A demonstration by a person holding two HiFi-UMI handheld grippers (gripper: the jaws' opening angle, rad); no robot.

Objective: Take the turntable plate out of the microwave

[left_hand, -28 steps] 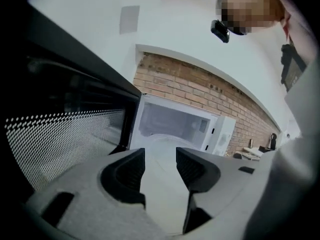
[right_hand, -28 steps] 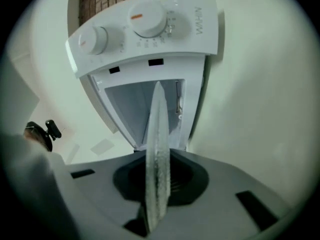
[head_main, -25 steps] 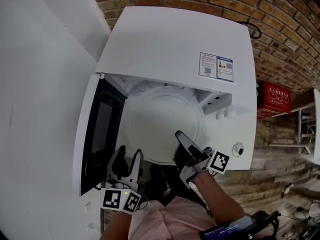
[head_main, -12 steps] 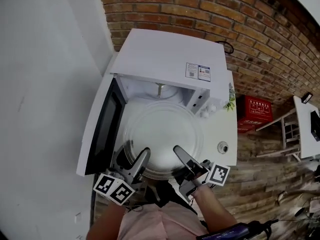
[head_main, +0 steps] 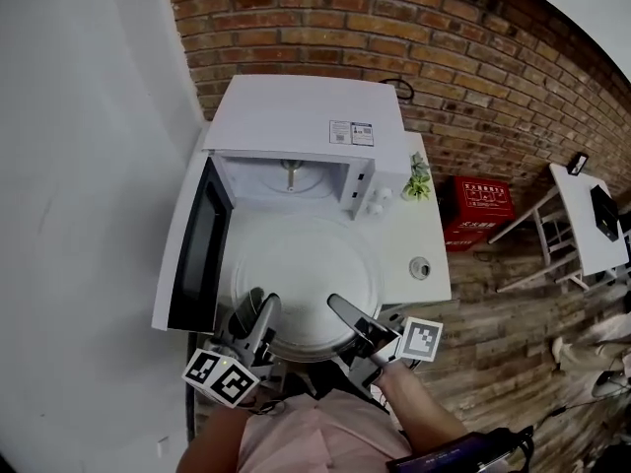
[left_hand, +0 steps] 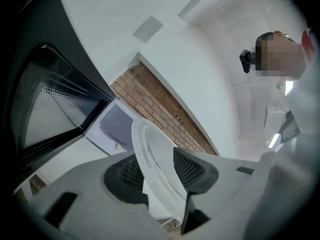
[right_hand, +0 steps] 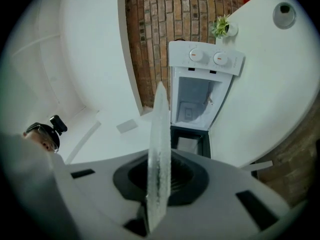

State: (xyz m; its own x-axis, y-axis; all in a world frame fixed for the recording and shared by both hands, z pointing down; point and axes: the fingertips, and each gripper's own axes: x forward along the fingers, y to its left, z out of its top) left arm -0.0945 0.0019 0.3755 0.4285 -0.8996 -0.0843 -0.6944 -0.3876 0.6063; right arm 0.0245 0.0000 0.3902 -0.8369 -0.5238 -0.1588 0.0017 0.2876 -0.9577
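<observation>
The round glass turntable plate [head_main: 301, 274] hangs level in front of the open white microwave [head_main: 306, 116], outside its cavity. My left gripper [head_main: 258, 321] is at the plate's near left rim. Its jaws are closing, and in the left gripper view the rim [left_hand: 152, 154] fills the gap between the pads. At the near right rim my right gripper [head_main: 345, 318] is shut on the plate, which shows edge-on [right_hand: 160, 129] between its pads. The microwave door [head_main: 197, 249] stands open at the left.
The microwave sits on a white counter [head_main: 424, 235] with a small potted plant [head_main: 419, 180] and a round hole [head_main: 420, 267]. A brick wall [head_main: 473, 67] is behind, a white wall [head_main: 89, 166] at the left. A red crate [head_main: 483, 200] lies on the floor at the right.
The plate has come out of the microwave cavity toward me with the right gripper on it. The left gripper has gone from below the plate to its rim.
</observation>
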